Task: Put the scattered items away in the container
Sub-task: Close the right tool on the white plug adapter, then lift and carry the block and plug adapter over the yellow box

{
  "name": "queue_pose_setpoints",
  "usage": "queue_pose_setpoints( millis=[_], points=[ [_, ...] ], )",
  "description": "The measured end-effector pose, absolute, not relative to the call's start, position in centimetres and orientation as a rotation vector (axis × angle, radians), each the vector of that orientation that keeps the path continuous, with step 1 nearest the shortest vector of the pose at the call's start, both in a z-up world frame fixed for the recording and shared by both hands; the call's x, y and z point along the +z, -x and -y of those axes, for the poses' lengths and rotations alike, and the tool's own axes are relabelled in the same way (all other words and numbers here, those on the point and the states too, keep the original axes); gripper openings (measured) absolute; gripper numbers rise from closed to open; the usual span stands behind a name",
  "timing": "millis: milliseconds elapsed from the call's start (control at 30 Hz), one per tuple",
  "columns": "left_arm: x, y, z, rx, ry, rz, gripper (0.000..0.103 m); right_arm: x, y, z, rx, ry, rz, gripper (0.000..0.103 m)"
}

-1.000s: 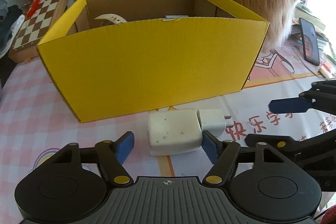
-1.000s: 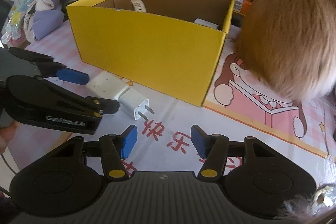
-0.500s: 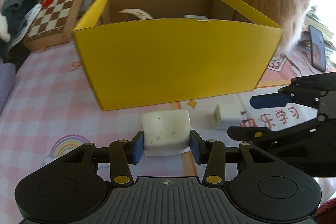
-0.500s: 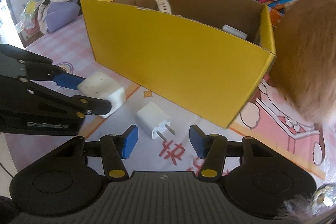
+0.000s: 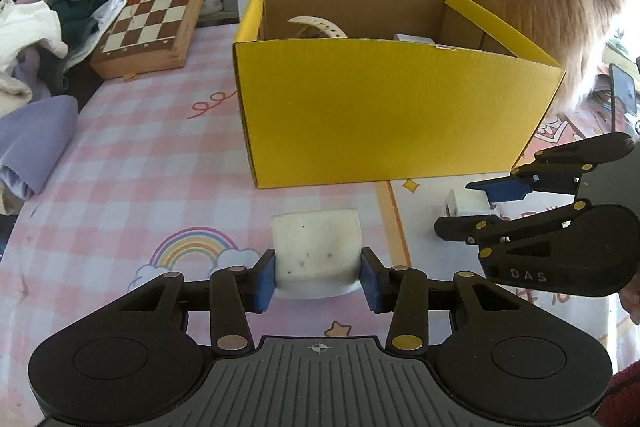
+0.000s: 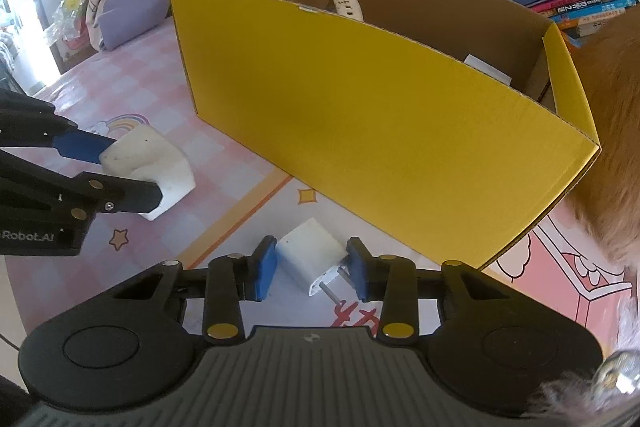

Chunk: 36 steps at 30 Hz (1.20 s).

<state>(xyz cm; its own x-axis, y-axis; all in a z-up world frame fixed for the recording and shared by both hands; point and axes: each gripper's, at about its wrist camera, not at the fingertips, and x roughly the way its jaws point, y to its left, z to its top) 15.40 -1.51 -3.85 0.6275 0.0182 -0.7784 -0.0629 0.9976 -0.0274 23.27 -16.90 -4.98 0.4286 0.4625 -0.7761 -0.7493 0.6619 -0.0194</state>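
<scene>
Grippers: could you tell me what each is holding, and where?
Left gripper clamps the white block by its sides; right gripper straddles the charger, grip unclear.

box (image 5: pixel 392 115): matt corrugated cardboard | charger (image 6: pixel 310 253): smooth plastic | sponge (image 5: pixel 316 255): matt, pitted

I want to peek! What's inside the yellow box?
Inside the yellow box you can see a curved white strap and a flat white item. The front wall hides the bottom.
</scene>
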Motion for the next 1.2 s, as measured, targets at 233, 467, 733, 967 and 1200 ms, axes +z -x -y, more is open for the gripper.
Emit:
queue_pose_setpoints(
  millis=[233,467,733,967,1200],
  points=[
    [-2.4,-14.5,1.5,0.022,0.042,-0.863,0.040,-4.3,-22.7,17.0,0.807,0.397,-0.823,0.036],
    [-0.9,-13.9,1.7,-0.018,0.048,-0.830,0.039,-2.1,-21.6,18.4,0.810,0.354,-0.815,0.036],
    [1.4,-13.0,2.1,-0.049,0.023,-0.759,0.038,1.1,-20.0,20.0,0.807,0.330,-0.760,0.036],
    [3.8,-12.7,2.3,-0.074,0.007,-0.678,0.038,3.9,-19.7,20.8,0.783,0.316,-0.694,0.036],
    [6.5,-13.4,2.8,-0.108,-0.016,-0.594,0.038,7.2,-20.5,21.2,0.773,0.325,-0.593,0.036]
  ],
)
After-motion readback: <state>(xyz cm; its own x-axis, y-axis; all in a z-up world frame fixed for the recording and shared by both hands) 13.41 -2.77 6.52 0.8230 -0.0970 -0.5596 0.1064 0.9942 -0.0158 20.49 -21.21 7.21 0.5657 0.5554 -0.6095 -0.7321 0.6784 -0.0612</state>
